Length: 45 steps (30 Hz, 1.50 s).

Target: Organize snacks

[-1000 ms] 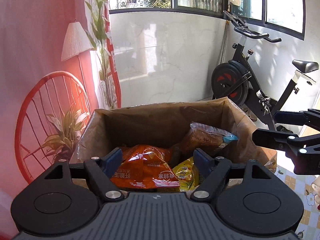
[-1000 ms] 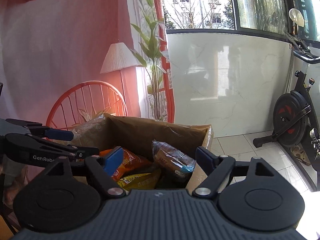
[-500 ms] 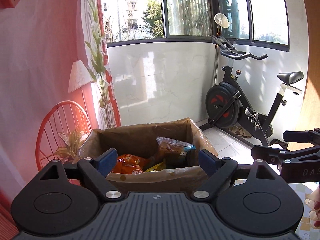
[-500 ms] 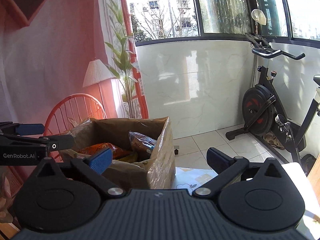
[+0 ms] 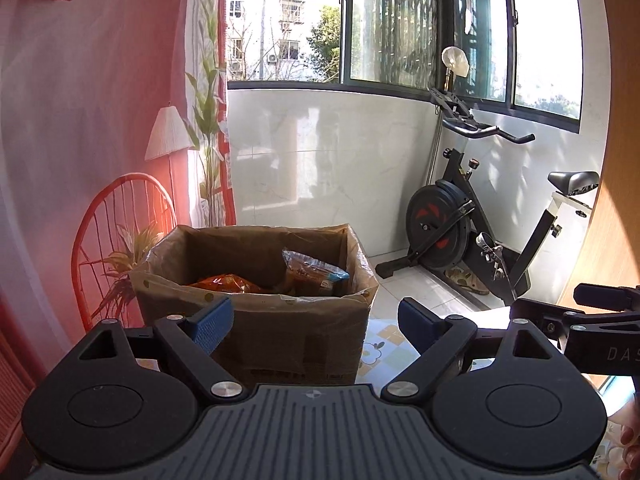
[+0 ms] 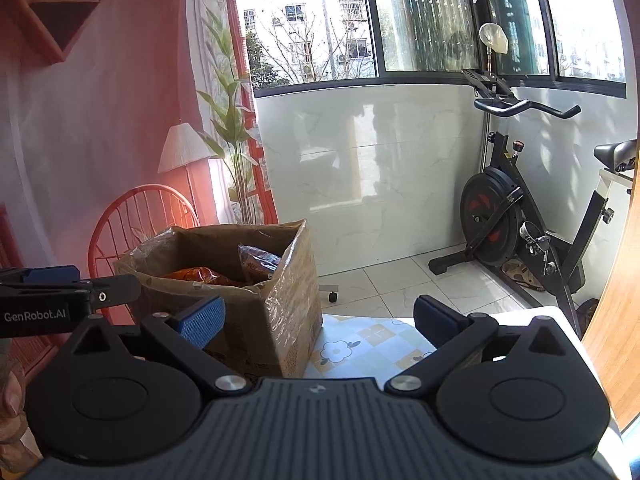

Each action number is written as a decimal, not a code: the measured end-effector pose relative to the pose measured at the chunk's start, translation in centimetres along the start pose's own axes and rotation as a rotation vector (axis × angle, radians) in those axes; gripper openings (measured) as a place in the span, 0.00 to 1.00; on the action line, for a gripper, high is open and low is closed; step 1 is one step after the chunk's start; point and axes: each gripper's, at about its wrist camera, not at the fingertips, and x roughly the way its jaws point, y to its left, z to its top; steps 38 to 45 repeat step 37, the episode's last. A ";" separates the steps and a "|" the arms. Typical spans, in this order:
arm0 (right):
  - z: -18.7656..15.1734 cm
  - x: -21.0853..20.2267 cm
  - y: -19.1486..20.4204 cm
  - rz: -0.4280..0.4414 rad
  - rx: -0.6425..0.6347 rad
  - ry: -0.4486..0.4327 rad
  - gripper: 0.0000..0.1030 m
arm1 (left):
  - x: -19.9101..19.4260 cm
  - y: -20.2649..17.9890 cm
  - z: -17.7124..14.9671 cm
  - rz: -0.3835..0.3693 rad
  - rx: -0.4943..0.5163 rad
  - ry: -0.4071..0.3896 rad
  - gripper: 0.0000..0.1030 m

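Both claws are now pulled back from the cardboard box (image 5: pixel 256 320), which looked much closer a second ago. The left gripper (image 5: pixel 312 322) is released, its jaws just opened wider, with nothing between them. The right gripper (image 6: pixel 320 320) is also released and empty, and it has just spread its jaws too. The box stands on the flowered tablecloth (image 6: pixel 384 344). Inside the box lie the orange snack bag (image 5: pixel 228 282) and, to its right, the clear bread pack (image 5: pixel 312 272), leaning on the wall. Behind the box, at the right, stands the exercise bike (image 5: pixel 460 224).
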 end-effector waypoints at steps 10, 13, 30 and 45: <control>-0.4 -1.3 -0.9 -0.022 0.012 -0.012 0.99 | -0.9 -0.3 -0.1 -0.014 -0.018 -0.019 0.88; -0.5 -1.3 -0.9 -0.021 0.008 -0.008 0.99 | -0.8 -0.3 -0.3 -0.023 -0.016 -0.023 0.89; -0.9 -0.9 -0.9 -0.016 0.000 0.007 0.99 | -1.2 -0.4 -0.7 0.018 -0.007 -0.043 0.89; -1.1 -0.7 -0.8 -0.014 0.000 0.017 1.00 | -1.2 -0.5 -0.9 0.023 -0.010 -0.042 0.89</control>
